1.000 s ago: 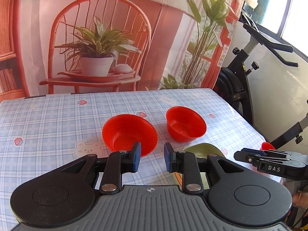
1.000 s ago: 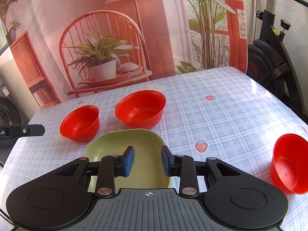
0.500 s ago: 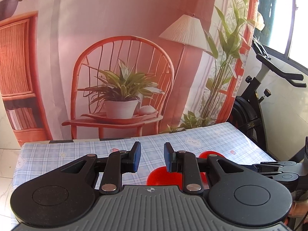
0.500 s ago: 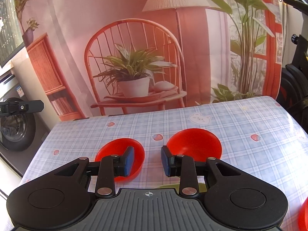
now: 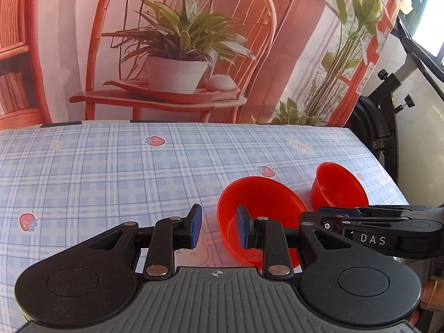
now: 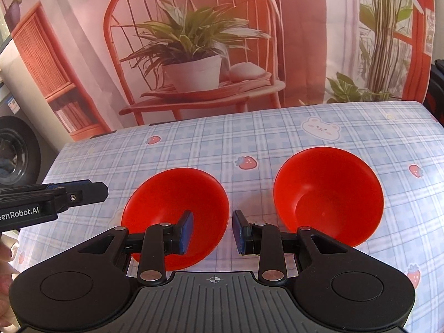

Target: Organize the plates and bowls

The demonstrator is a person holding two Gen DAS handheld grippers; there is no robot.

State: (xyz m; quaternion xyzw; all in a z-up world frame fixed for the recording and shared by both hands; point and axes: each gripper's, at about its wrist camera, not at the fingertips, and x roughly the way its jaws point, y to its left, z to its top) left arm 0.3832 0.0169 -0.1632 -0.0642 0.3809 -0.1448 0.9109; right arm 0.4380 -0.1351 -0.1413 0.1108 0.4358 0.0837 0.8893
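Two red bowls stand side by side on the plaid tablecloth. In the right wrist view the left bowl (image 6: 172,202) is just ahead of my open, empty right gripper (image 6: 212,231), and the right bowl (image 6: 328,197) is to its right. In the left wrist view the nearer bowl (image 5: 260,202) sits just right of my open, empty left gripper (image 5: 217,229), its right finger in front of the bowl. The farther bowl (image 5: 338,186) is beyond. The right gripper (image 5: 388,229) shows at the right edge there, and the left gripper (image 6: 52,198) shows at the left in the right wrist view.
The table (image 5: 111,166) has a blue plaid cloth with strawberry and bear prints. A printed backdrop of a chair and plant (image 5: 177,55) hangs behind its far edge. An exercise bike (image 5: 388,116) stands off the right side. A washing machine (image 6: 14,152) is at far left.
Both grippers have tilted up and come back down over the table toward the two red bowls. The green plate and a third red bowl seen a second ago are out of view now.
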